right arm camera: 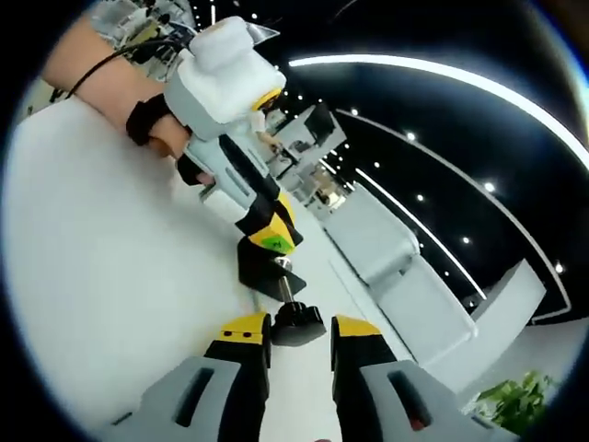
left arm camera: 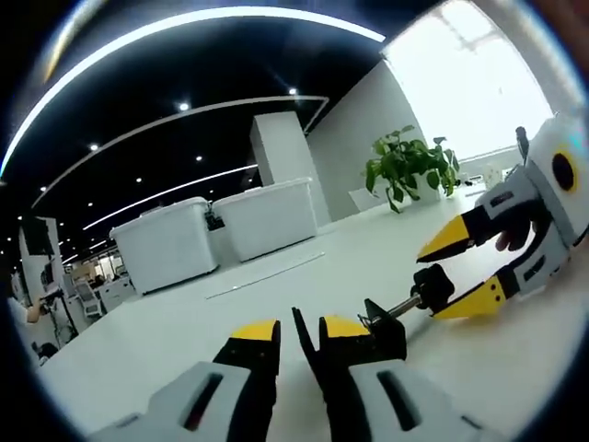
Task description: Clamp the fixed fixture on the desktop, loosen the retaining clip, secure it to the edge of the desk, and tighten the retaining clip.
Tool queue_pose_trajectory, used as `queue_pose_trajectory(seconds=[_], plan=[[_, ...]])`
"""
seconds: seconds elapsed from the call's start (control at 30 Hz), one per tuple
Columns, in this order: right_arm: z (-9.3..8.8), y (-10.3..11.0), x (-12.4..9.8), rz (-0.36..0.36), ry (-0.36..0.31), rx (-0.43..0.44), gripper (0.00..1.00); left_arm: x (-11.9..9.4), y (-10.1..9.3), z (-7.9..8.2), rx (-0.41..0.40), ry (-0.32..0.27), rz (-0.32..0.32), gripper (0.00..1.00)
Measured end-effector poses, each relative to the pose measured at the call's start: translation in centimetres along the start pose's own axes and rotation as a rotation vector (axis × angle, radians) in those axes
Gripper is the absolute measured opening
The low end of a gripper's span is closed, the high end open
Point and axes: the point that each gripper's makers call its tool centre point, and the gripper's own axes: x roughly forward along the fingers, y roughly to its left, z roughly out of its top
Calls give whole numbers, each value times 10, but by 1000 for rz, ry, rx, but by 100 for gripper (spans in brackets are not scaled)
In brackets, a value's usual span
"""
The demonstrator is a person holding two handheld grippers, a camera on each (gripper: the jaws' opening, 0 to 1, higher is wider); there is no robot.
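A black clamp fixture lies low over the white desk, and my left gripper is shut on its thin frame. From the fixture a screw rod runs out to a black knob. My right gripper reaches in from the right, its yellow-tipped fingers closed on that knob. In the right gripper view the knob sits pinched between my right gripper's tips. Just beyond it the left gripper holds the clamp fixture from above.
Two white lidded bins stand at the back of the desk, with a potted plant to their right by a bright window. A person's hand with a black strap holds the left gripper. The bins also appear beyond the desk.
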Motion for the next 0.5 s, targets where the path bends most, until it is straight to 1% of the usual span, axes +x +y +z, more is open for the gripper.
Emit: queue_pose_trajectory(seconds=[0.07,0.1,0.13,0.17,0.33,0.4,0.5], plan=[[0,0,0,-4,-1,5,24,-2,-2,3,3,-10,-9,18],[0,0,0,-4,-2,8,24,-3,-2,8,2,-32,-15,18],[0,0,-1,-6,-4,12,24,-11,-4,14,-2,-67,-16,18],[0,0,-1,-8,-5,17,24,-13,-4,17,-7,-84,-17,18],[-5,-3,3,-17,-11,65,22,-20,-5,30,-49,-141,-24,18],[-4,-3,1,-26,-9,69,22,-24,-3,33,-68,-162,-24,18],[-4,-1,0,-46,-2,44,20,-29,-2,38,-91,-189,-21,18]])
